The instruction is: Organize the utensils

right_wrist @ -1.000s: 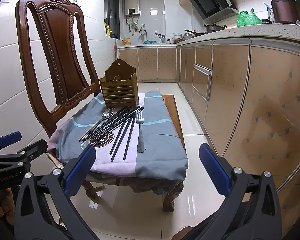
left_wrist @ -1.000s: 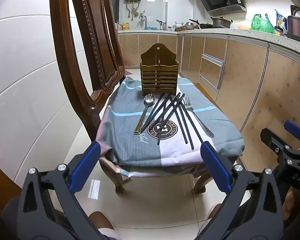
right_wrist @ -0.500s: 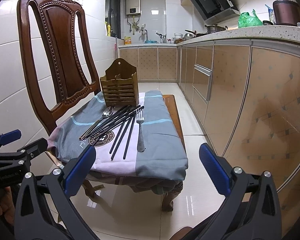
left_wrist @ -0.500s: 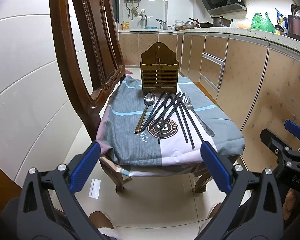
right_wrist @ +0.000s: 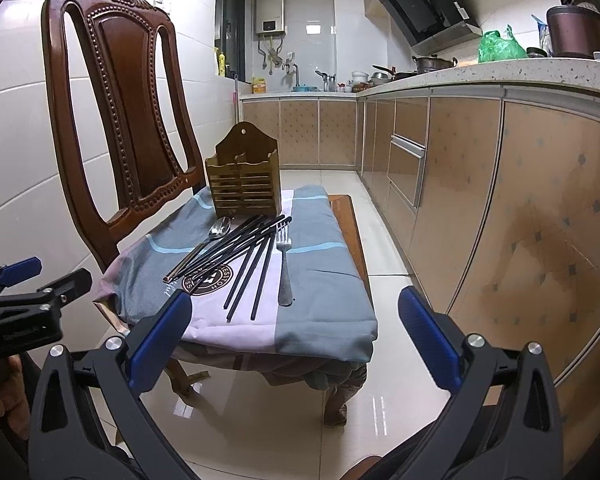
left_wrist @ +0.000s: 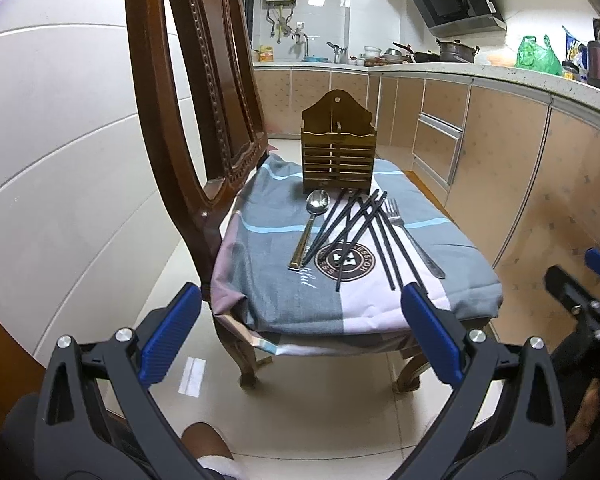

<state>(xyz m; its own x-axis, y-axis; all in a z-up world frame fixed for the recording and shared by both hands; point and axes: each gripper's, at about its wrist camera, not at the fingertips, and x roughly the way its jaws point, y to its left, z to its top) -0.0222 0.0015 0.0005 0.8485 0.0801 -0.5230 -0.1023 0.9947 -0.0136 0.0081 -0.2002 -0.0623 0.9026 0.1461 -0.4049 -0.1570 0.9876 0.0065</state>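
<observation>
A wooden slatted utensil holder (left_wrist: 338, 159) (right_wrist: 244, 183) stands at the far end of a cloth-covered chair seat (left_wrist: 268, 280) (right_wrist: 324, 280). In front of it lie a spoon (left_wrist: 310, 226) (right_wrist: 204, 242), several black chopsticks (left_wrist: 360, 232) (right_wrist: 248, 256) and a fork (left_wrist: 410, 234) (right_wrist: 284, 264). My left gripper (left_wrist: 300, 328) is open and held back from the seat's near edge, with nothing between its fingers. My right gripper (right_wrist: 294, 330) is open too, short of the seat's near right corner, holding nothing.
The chair's tall carved wooden back (left_wrist: 204, 92) (right_wrist: 120, 112) rises on the left beside a white tiled wall. Kitchen cabinets (left_wrist: 500, 160) (right_wrist: 500, 200) run along the right under a cluttered counter. Glossy tiled floor (left_wrist: 320, 408) lies below the grippers.
Both grippers have drifted very slightly; the view of the chair is almost the same. The utensils and holder have not moved.
</observation>
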